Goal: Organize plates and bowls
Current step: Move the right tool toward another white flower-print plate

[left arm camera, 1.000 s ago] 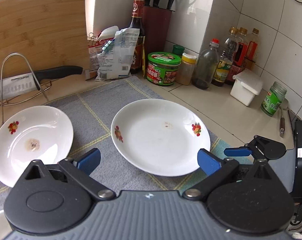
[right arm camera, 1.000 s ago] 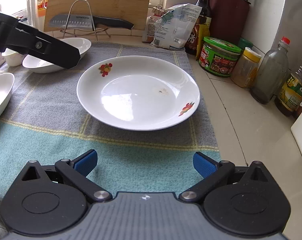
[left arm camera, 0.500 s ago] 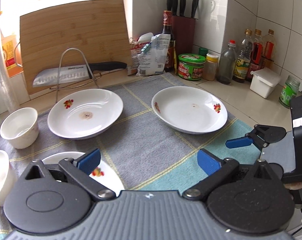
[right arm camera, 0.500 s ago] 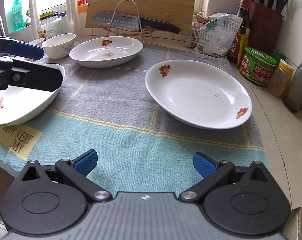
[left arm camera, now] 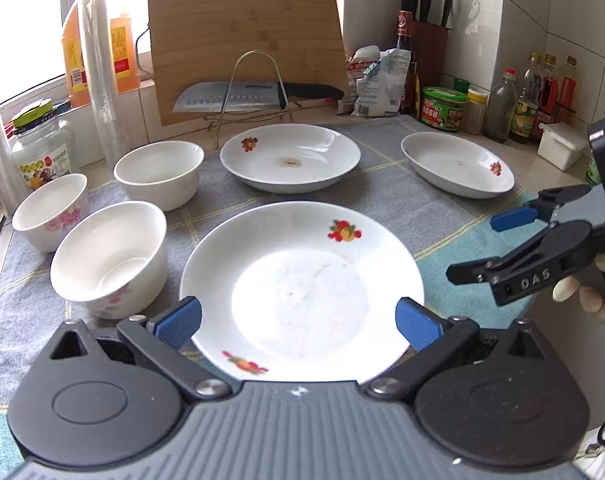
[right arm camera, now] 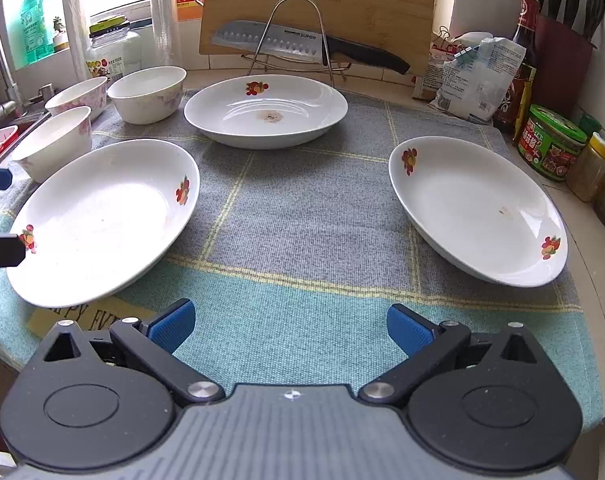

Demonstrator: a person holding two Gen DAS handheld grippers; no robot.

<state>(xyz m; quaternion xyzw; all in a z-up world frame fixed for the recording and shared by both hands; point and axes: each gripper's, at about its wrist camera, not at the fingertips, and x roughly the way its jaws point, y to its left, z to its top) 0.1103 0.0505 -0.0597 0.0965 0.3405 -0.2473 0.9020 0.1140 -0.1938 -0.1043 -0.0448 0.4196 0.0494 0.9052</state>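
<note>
Honestly, with the left tool [left arm camera: 298, 316] spread wide around the near plate [left arm camera: 302, 292] at the bench's front edge and the right tool [right arm camera: 290, 326] spread over bare cloth, I'd pinch that plate's rim squarely before stacking it on the back plate [left arm camera: 290, 158].

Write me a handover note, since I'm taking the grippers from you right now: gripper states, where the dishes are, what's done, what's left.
Left gripper: open, empty, jaws either side of the near plate.
Right gripper: open, empty, over the cloth.
Far plate and right plate lie separate; three bowls stand apart at left.
Done: nothing stacked.
Left: stack plates, nest bowls.
</note>
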